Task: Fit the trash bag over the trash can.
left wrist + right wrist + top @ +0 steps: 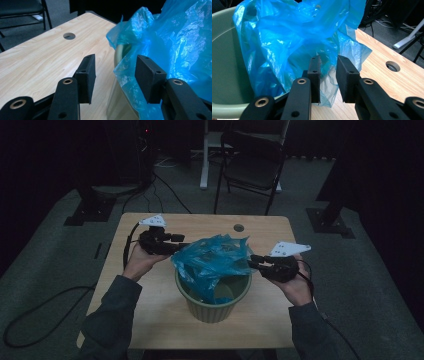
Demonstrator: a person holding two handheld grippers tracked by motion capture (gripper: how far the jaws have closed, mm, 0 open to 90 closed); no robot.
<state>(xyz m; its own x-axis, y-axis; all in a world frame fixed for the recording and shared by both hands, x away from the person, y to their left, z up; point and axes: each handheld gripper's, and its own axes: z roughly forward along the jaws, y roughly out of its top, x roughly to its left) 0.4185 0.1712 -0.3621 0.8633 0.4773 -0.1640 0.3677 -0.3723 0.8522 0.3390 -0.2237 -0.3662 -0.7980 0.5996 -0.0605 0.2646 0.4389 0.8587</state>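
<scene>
Both grippers, left gripper [184, 246] and right gripper [253, 261], flank the blue bag [212, 260] over the green bin [214, 307].

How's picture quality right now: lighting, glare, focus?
High view: dim, room nearly black, bag and bin still readable. Left gripper view: bright, sheen on the bag's folds, near jaws soft. Right gripper view: well lit, sharp bag, background dark.

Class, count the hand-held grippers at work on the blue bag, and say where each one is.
2. The left hand-held gripper is at the blue bag's left edge; the right hand-held gripper is at its right edge, above the green bin.
</scene>
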